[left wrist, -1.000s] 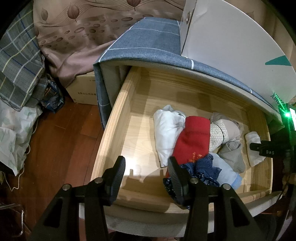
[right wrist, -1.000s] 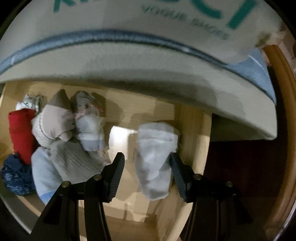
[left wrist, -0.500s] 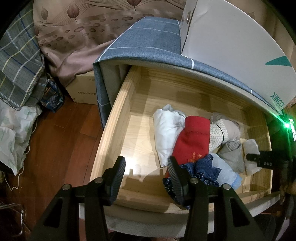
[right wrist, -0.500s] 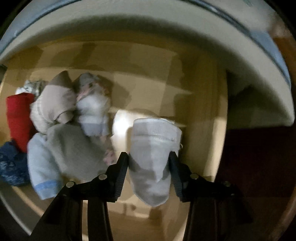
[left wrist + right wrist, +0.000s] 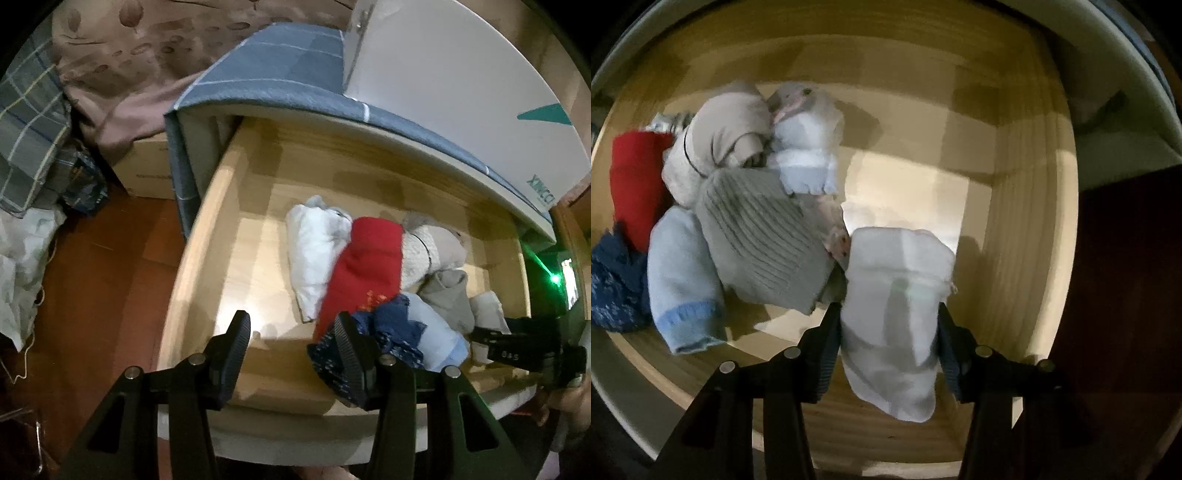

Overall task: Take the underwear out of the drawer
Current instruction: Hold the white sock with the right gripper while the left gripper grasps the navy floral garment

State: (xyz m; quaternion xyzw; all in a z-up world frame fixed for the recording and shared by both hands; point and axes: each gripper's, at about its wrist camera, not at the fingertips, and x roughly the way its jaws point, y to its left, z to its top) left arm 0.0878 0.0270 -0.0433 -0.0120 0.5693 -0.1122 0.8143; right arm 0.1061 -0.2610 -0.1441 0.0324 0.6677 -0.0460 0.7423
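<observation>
1. White folded underwear [image 5: 894, 314] lies on the drawer floor at the right end of the drawer [image 5: 1015, 229], just beside the right wall and apart from the main pile. Not lifted yet.
2. Right gripper [image 5: 888, 334] points down over it, one finger on each side of the fold. Jaws are opening a little at this moment; the pads sit at the cloth's edges, but real pressure cannot be confirmed in this dim, blurred view. No secure grip, as I read it.
3. Left gripper [image 5: 293, 349] hangs open over the drawer's front edge with nothing between its fingers.
4. Remaining pile: grey ribbed piece [image 5: 761, 247], pale blue piece [image 5: 683, 280], red piece [image 5: 369, 273], white piece [image 5: 314, 251], dark blue patterned piece [image 5: 384, 332], all in the drawer.
5. Progress: drawer is pulled out; reach made. Left to do: close on the white piece, raise it clear, set it outside.
</observation>
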